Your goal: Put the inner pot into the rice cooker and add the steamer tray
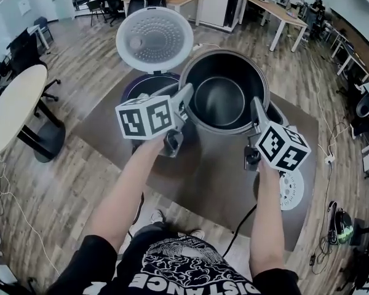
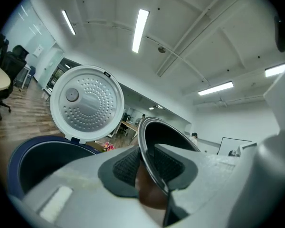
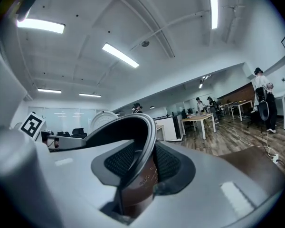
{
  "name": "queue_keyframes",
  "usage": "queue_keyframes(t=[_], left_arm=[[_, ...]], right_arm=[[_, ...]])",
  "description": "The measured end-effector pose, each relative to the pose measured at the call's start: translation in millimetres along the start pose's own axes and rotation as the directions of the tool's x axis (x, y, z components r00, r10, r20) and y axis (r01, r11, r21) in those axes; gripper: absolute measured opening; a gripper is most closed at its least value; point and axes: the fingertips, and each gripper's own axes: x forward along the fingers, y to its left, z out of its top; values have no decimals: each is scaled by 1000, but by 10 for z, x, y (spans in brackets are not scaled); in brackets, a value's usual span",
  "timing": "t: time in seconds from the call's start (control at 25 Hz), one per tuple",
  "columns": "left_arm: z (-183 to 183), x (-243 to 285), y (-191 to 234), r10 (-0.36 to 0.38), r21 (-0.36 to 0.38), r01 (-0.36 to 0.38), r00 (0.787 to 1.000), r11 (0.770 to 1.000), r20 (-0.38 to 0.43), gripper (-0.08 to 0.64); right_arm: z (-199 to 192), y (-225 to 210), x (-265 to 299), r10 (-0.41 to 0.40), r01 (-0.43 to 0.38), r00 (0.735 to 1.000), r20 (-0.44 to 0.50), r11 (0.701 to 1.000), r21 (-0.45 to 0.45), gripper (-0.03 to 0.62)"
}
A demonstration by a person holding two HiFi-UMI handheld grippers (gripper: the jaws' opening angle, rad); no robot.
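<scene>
The left gripper (image 1: 186,100) and right gripper (image 1: 256,112) each clamp the rim of the pot (image 1: 221,100) on opposite sides, one pad inside the wall and one outside. This keeps the pot level between them, held up just right of the cooker (image 1: 141,85). The pot is empty. The cooker's lid (image 1: 154,39) stands open on the far side, and its well looks empty, ready for the pot. The tray (image 1: 292,189) lies on the table (image 1: 215,171) at the near right, probably for afterwards.

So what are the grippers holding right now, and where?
Both hold the inner pot by its rim: left gripper on one side, right gripper opposite.
</scene>
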Motion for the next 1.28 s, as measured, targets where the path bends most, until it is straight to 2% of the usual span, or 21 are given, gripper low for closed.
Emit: queue_keyframes(t=[0.12, 0.36, 0.72, 1.0, 1.28], left_arm=[[157, -60, 49, 8, 15, -8, 1000, 1000, 25, 103], [352, -244, 250, 39, -1, -39, 997, 999, 69, 103], [646, -671, 768, 137, 0, -138, 983, 990, 118, 98], [713, -947, 1216, 212, -11, -212, 970, 977, 117, 98], [524, -1039, 1545, 256, -46, -254, 965, 966, 61, 98]], right_arm=[[77, 122, 80, 22, -21, 1000, 9, 1000, -11, 118], [149, 433, 270, 75, -75, 997, 18, 997, -30, 123], [67, 1057, 645, 169, -170, 985, -10, 985, -38, 133], [-177, 1468, 946, 224, -225, 973, -57, 974, -12, 133], [-529, 1613, 1108, 243, -239, 962, -126, 970, 44, 135]])
